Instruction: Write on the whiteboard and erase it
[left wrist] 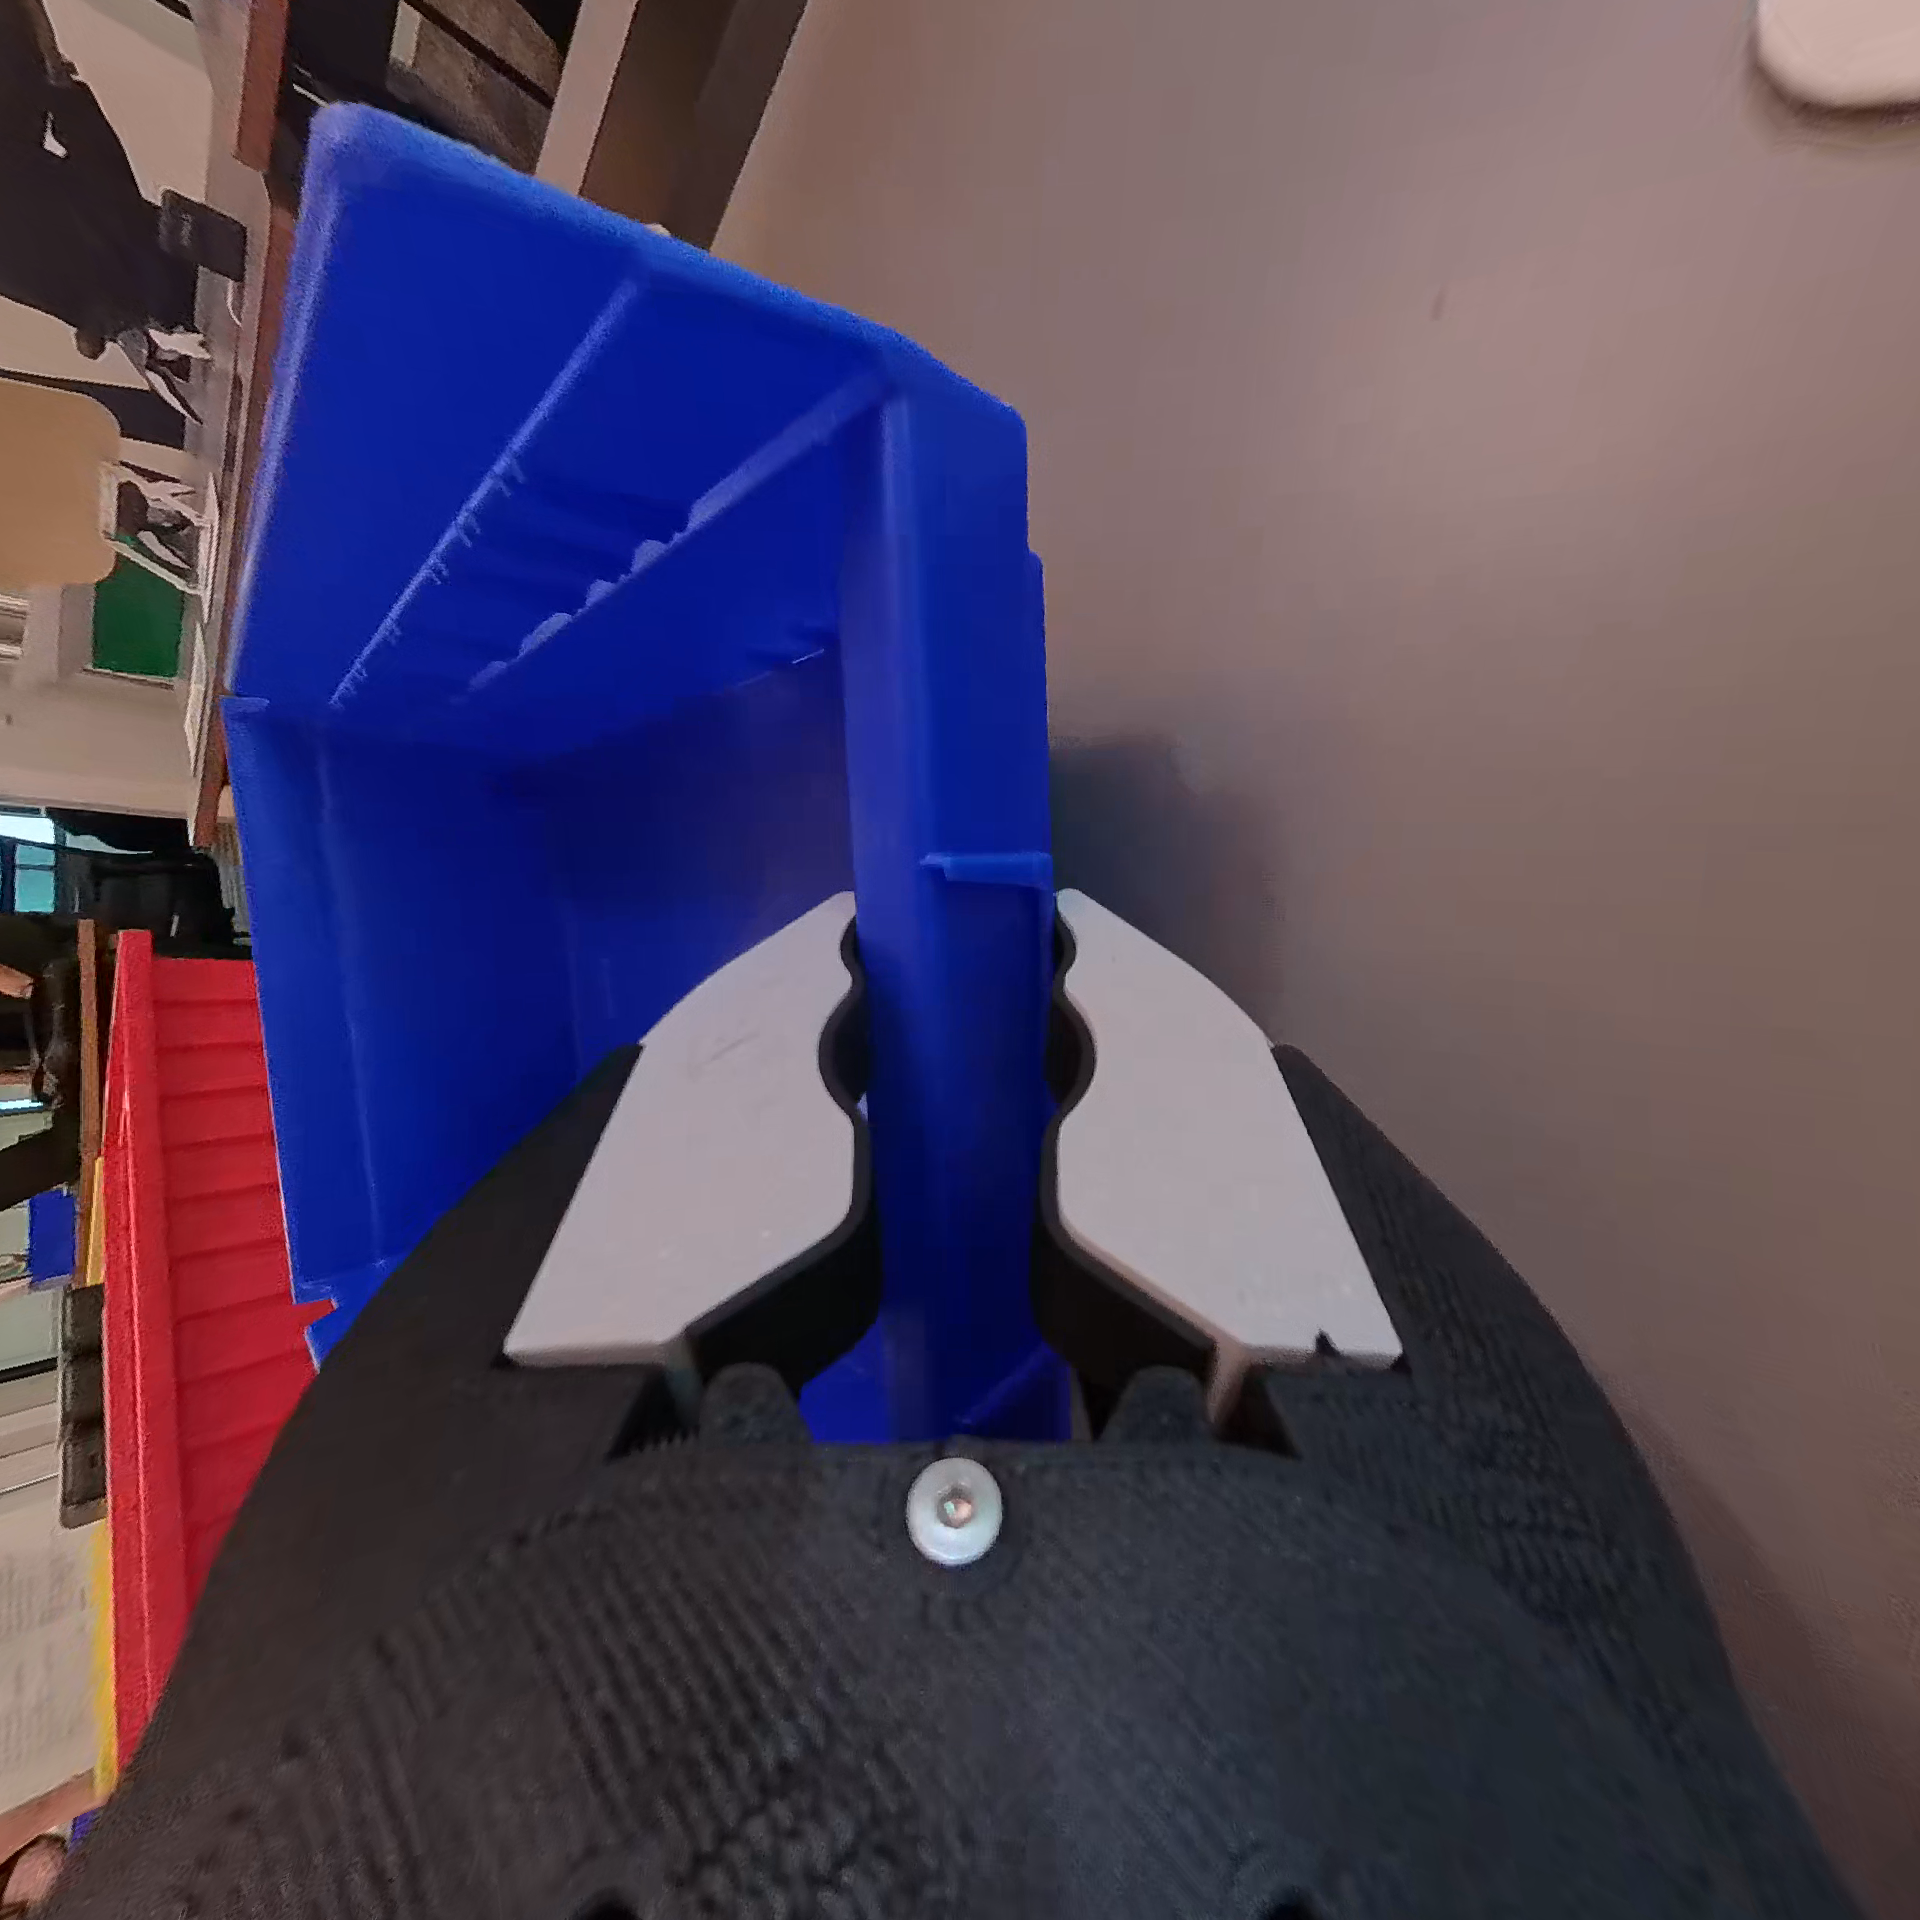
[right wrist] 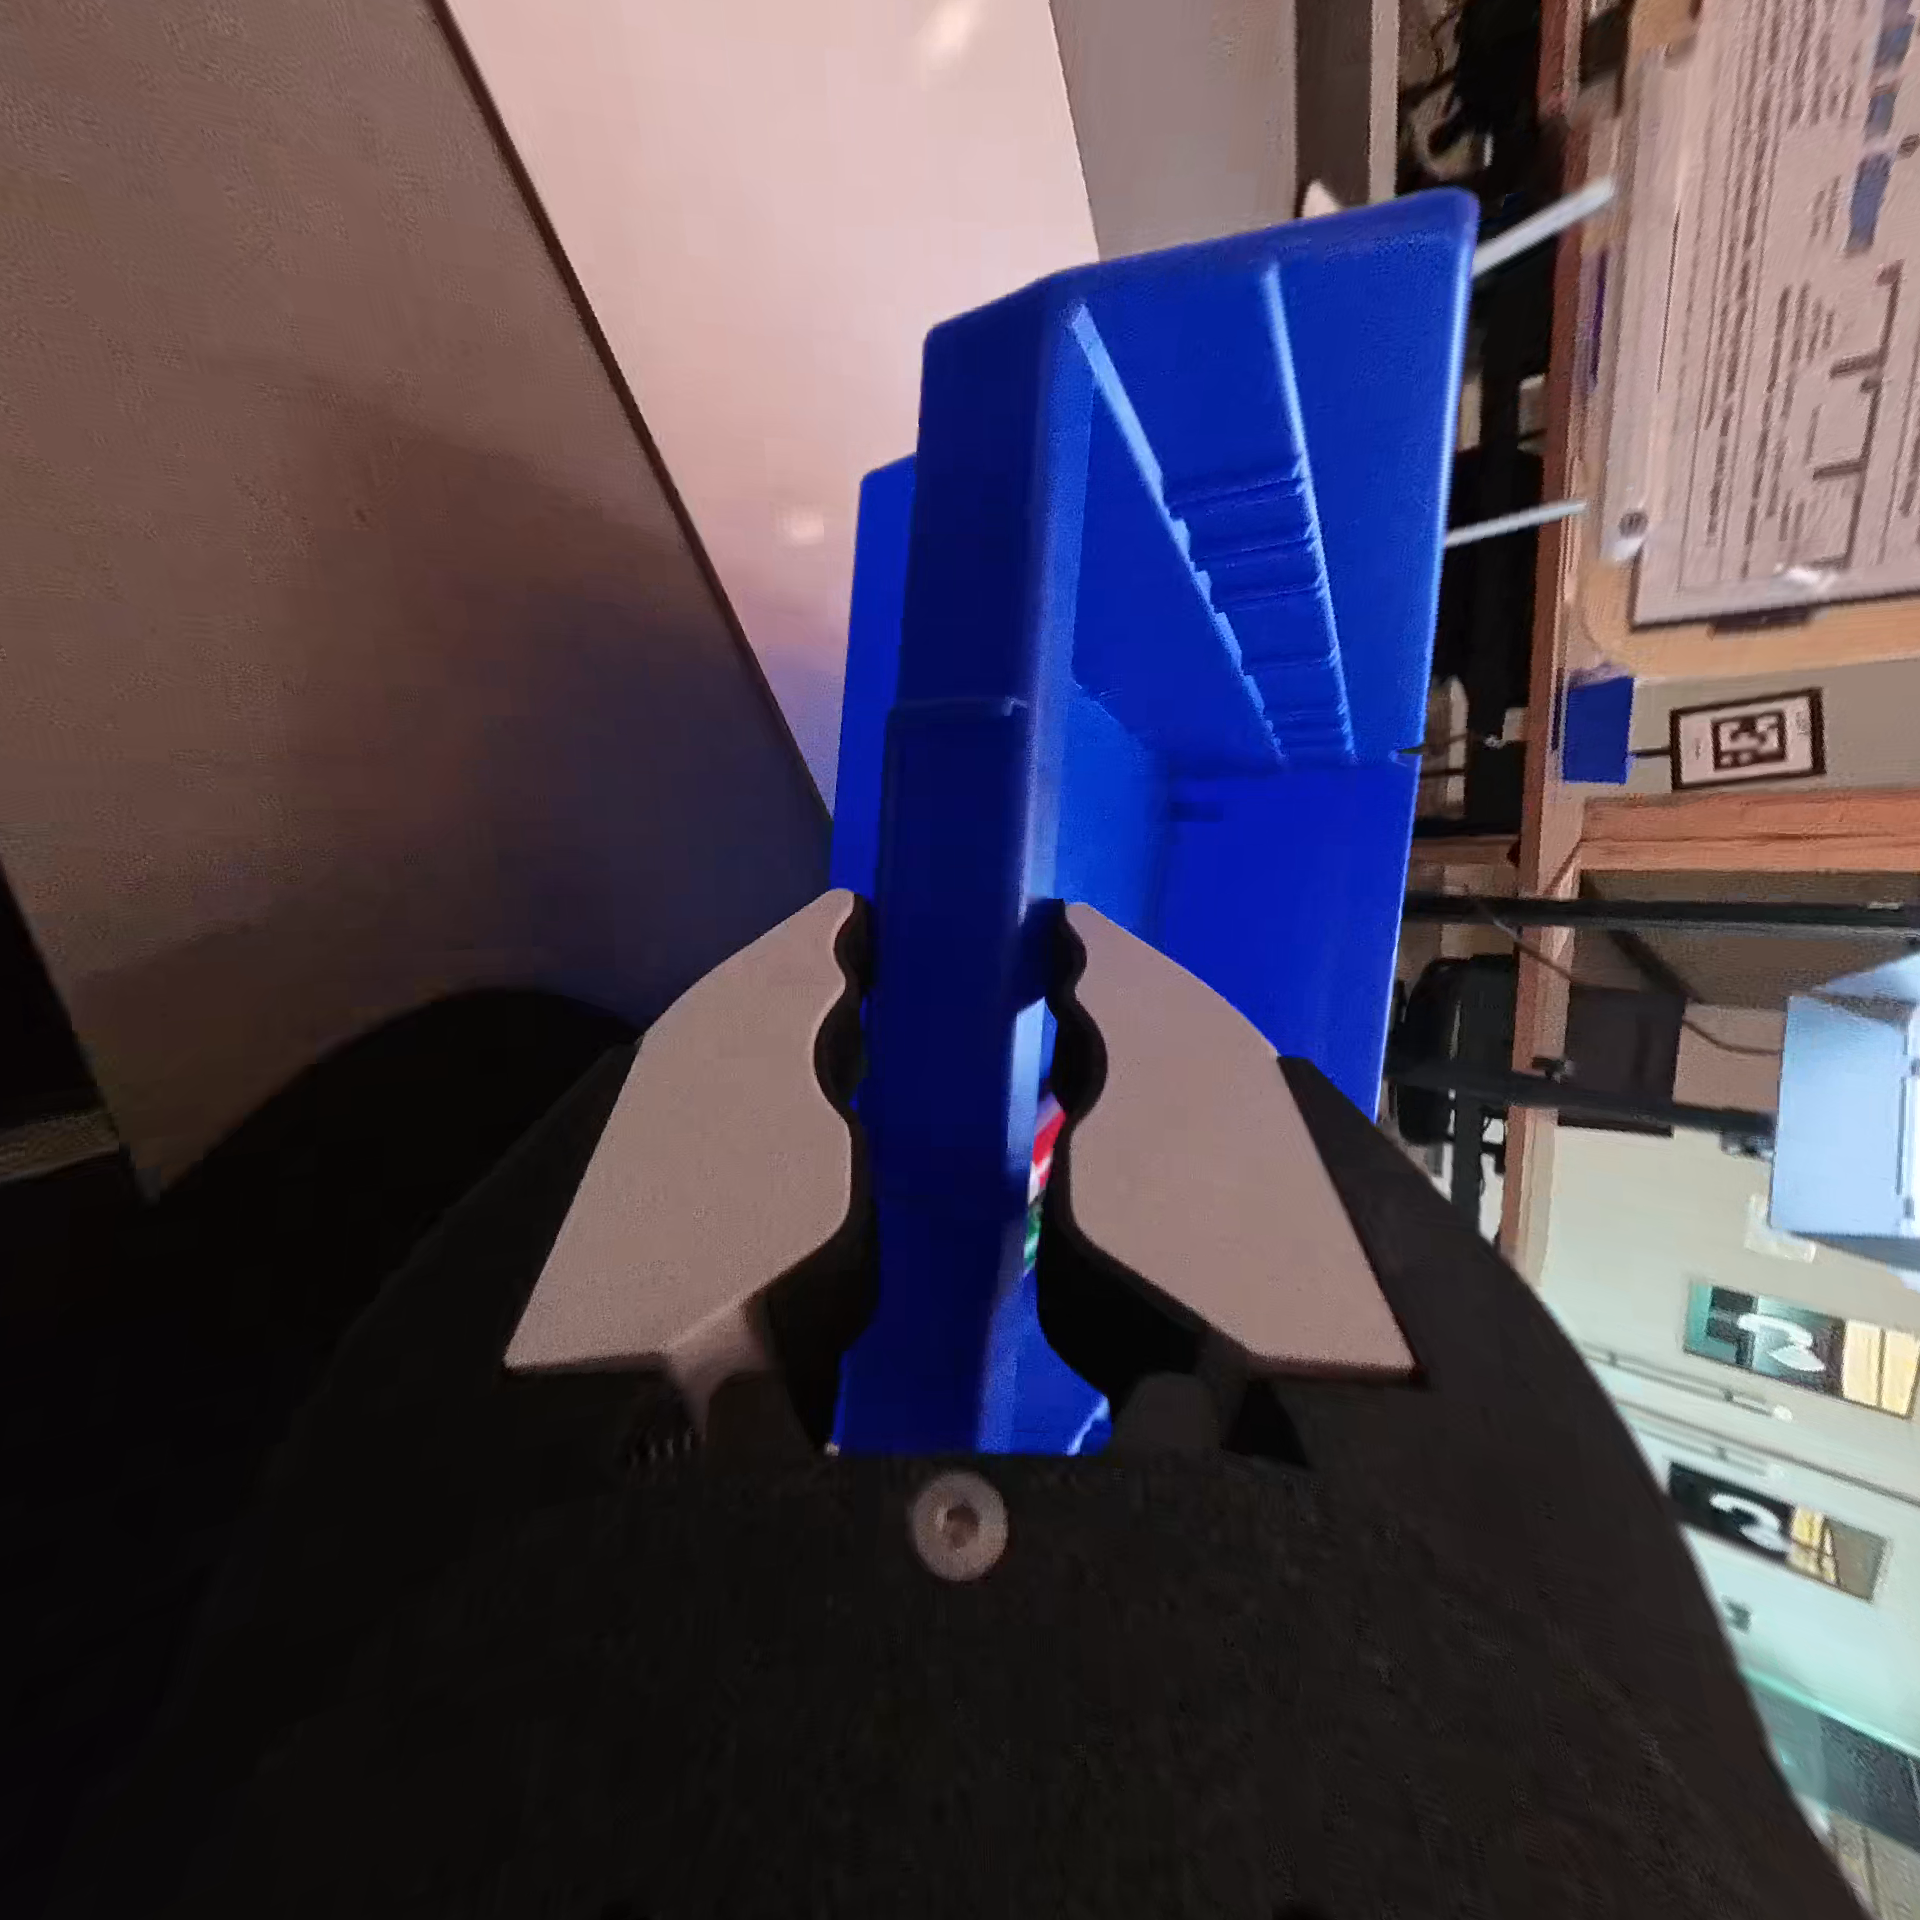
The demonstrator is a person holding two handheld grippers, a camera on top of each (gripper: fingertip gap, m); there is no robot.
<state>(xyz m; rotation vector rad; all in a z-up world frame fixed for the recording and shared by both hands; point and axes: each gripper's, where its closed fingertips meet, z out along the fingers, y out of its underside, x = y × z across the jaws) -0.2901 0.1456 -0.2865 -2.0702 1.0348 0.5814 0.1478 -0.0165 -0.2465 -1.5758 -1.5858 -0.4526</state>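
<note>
Nearest me, my left gripper (left wrist: 954, 1049) and right gripper (right wrist: 956, 1049) each pinch a rim wall of the blue bin (left wrist: 582, 727); it looks stiff, light plastic, best held by those rims.

A: Your views look evenly lit, soft indoors; background edges smear and bend (wide lens).
B: A dark shadow falls beside the blue bin (right wrist: 1143, 623); you get pale glare above.

Blue bin (left wrist: 582, 644) and room clutter

A red bin (left wrist: 197, 1226) sits at eight o'clock of the blue one; wooden shelving (right wrist: 1558, 831) and a posted paper sheet (right wrist: 1766, 312) stand at two o'clock.
</note>
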